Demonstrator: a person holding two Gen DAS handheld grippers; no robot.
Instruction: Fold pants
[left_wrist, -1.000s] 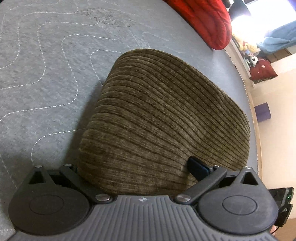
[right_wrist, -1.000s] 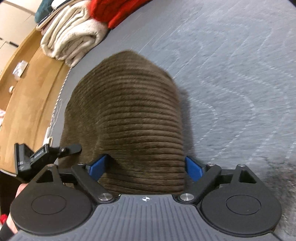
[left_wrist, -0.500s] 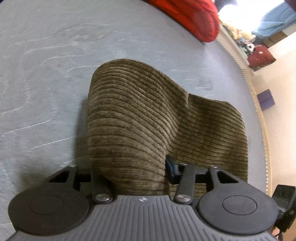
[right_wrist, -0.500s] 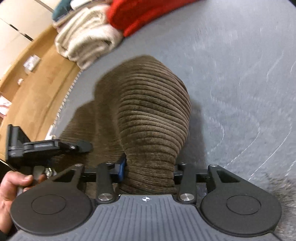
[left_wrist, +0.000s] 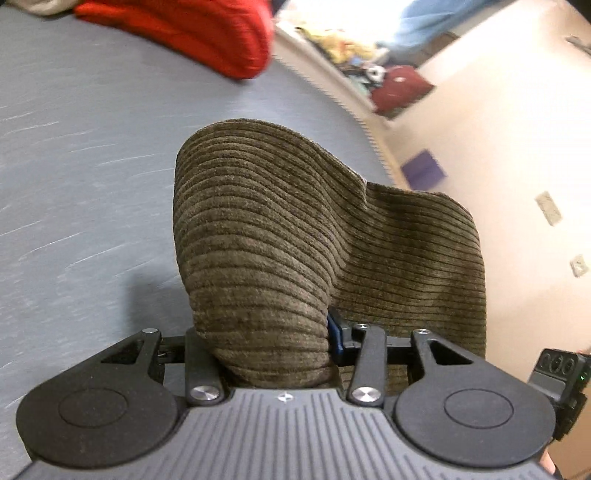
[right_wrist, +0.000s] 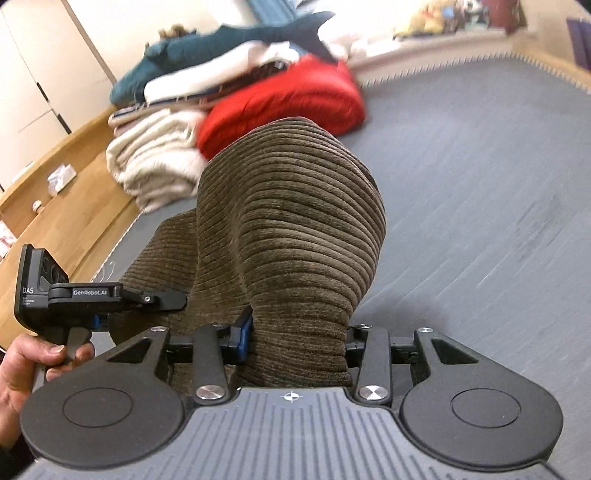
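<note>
The brown corduroy pants (left_wrist: 266, 221) hang bunched from both grippers above the grey quilted bed (left_wrist: 92, 147). My left gripper (left_wrist: 266, 339) is clamped on a thick fold of the cloth, its jaws easing open slightly while the pads still press it. In the right wrist view the pants (right_wrist: 295, 206) rise in a hump, and my right gripper (right_wrist: 297, 336) is shut on another thick fold. The left gripper's body (right_wrist: 92, 295) shows beside it, held by a hand (right_wrist: 22, 362). The pants' lower part is hidden.
A red folded garment (right_wrist: 280, 99) and a stack of cream, white and teal textiles (right_wrist: 155, 162) lie at the far end of the bed (right_wrist: 480, 184). A wooden ledge (right_wrist: 74, 214) borders the mattress. The floor past the bed's edge holds a purple box (left_wrist: 423, 170).
Both grippers went from wide open around the flat folded pants to shut on them. They then lifted the cloth off the bed, so it now hangs bunched.
</note>
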